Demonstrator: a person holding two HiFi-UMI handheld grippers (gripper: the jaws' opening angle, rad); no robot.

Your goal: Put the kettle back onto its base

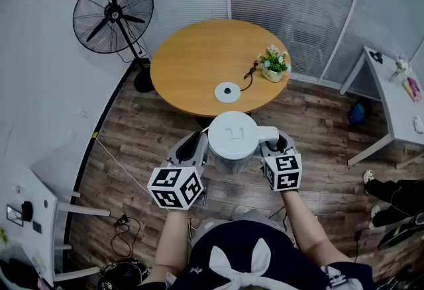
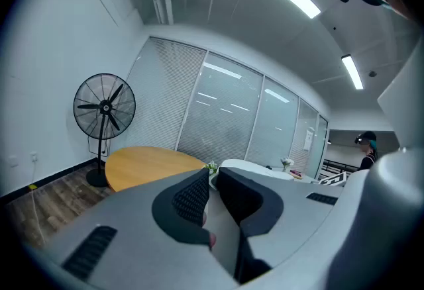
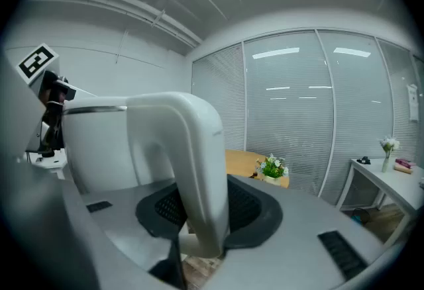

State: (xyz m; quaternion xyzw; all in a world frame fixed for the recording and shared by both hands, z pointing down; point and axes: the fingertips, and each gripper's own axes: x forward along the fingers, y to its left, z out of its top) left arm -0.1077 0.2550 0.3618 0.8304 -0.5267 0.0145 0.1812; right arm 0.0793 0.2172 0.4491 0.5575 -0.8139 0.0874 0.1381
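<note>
A white kettle (image 1: 232,140) hangs in the air over the wood floor, short of the round wooden table (image 1: 192,63). Its base (image 1: 227,91), a white disc with a dark cord, lies near the table's front edge. My right gripper (image 1: 277,145) is shut on the kettle's handle (image 3: 199,169), which fills the space between the pads in the right gripper view. My left gripper (image 1: 197,144) sits against the kettle's left side. In the left gripper view its jaws stand close together around a pale strip of the kettle (image 2: 258,168).
A small potted plant (image 1: 273,63) stands on the table to the right of the base. A floor fan (image 1: 114,14) is at the table's left. A white desk (image 1: 391,96) stands at the right, a white chair (image 1: 46,216) at the left. Cables lie on the floor.
</note>
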